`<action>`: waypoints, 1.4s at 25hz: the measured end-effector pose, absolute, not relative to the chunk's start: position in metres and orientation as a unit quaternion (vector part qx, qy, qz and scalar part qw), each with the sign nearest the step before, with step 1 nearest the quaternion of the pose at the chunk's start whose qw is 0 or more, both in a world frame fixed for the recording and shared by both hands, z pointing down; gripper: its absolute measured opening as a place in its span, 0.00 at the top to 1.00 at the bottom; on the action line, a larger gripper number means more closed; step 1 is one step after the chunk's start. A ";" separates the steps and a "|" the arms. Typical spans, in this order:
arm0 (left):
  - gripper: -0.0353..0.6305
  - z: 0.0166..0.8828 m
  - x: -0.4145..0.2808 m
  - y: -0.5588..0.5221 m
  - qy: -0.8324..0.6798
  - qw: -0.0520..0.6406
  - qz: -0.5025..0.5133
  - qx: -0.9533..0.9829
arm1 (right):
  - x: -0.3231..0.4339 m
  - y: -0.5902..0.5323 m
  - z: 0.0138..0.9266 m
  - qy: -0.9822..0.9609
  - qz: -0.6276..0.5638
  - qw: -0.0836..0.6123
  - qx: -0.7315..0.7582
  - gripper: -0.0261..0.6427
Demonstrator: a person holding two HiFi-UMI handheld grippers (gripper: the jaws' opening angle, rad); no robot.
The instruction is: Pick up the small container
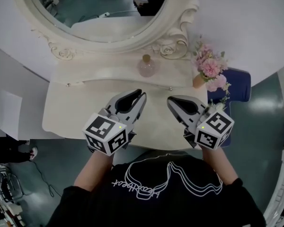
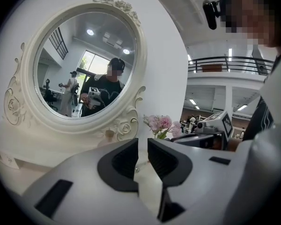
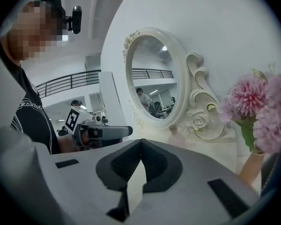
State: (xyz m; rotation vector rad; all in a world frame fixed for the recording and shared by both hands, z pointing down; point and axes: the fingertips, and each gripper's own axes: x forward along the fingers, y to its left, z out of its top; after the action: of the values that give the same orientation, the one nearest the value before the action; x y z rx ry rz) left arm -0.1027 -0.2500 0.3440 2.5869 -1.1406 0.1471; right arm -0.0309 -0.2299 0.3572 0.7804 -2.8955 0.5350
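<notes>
Head view: a person holds two grippers low over a cream dressing table (image 1: pixel 71 110). The small container (image 1: pixel 147 66) is a round, pale pink, see-through bottle with a tan stopper. It stands upright on the raised ledge under the oval mirror (image 1: pixel 99 13), left of some pink flowers (image 1: pixel 210 67). It is well beyond the left gripper (image 1: pixel 141 94) and the right gripper (image 1: pixel 171 100).

Left gripper view: the left gripper (image 2: pixel 142 142) has its dark pads a narrow gap apart, with nothing between them. The small container (image 2: pixel 109 134) shows tiny and faint at the base of the mirror frame.

Right gripper view: the right gripper (image 3: pixel 140 143) has its pads closed tip to tip, empty. The small container (image 3: pixel 178 136) appears pink and rounded, just beside the frame's carved rose.
</notes>
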 end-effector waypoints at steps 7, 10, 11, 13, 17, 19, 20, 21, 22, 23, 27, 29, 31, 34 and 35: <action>0.74 0.361 -0.105 -0.298 -0.400 0.149 0.067 0.902 | -0.038 -0.254 0.374 -0.951 0.184 0.061 0.240 0.95; 0.68 0.366 -0.109 -0.319 -0.403 0.150 0.064 0.901 | -0.038 -0.262 0.381 -0.950 0.178 0.078 0.243 0.95; 0.66 0.369 -0.110 -0.326 -0.405 0.151 0.067 0.899 | -0.038 -0.264 0.383 -0.950 0.177 0.082 0.243 0.95; 0.62 0.377 -0.112 -0.339 -0.412 0.148 0.076 0.896 | -0.038 -0.267 0.387 -0.950 0.175 0.090 0.242 0.95; 0.56 0.392 -0.111 -0.363 -0.428 0.132 0.102 0.888 | -0.039 -0.275 0.396 -0.949 0.175 0.101 0.241 0.95; 0.55 0.399 -0.109 -0.372 -0.429 0.133 0.108 0.887 | -0.040 -0.279 0.401 -0.949 0.178 0.104 0.238 0.95; 0.55 0.403 -0.107 -0.377 -0.430 0.133 0.111 0.886 | -0.040 -0.280 0.403 -0.949 0.180 0.105 0.237 0.95; 0.55 0.406 -0.105 -0.381 -0.430 0.132 0.114 0.886 | -0.040 -0.282 0.406 -0.949 0.181 0.106 0.237 0.95; 0.55 0.410 -0.103 -0.386 -0.430 0.130 0.119 0.885 | -0.040 -0.284 0.408 -0.948 0.182 0.106 0.237 0.95; 0.55 0.413 -0.101 -0.389 -0.430 0.128 0.124 0.885 | -0.040 -0.286 0.410 -0.948 0.183 0.106 0.237 0.95; 0.57 0.421 -0.097 -0.402 -0.436 0.114 0.136 0.882 | -0.041 -0.291 0.414 -0.948 0.184 0.110 0.237 0.95; 0.58 0.424 -0.096 -0.406 -0.439 0.110 0.139 0.881 | -0.041 -0.294 0.416 -0.947 0.185 0.113 0.237 0.95; 0.59 0.426 -0.095 -0.410 -0.440 0.110 0.140 0.880 | -0.040 -0.296 0.417 -0.946 0.185 0.115 0.239 0.95; 0.61 0.430 -0.095 -0.415 -0.446 0.108 0.147 0.876 | -0.039 -0.299 0.418 -0.945 0.186 0.117 0.240 0.95; 0.64 0.431 -0.096 -0.416 -0.448 0.107 0.150 0.875 | -0.039 -0.299 0.418 -0.945 0.186 0.117 0.241 0.95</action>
State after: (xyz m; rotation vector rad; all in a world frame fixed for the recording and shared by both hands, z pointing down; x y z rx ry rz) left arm -0.0955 -0.4156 0.4309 2.5745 -1.3202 0.4416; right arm -0.0390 -0.2991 0.4183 0.7048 -2.7668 0.5457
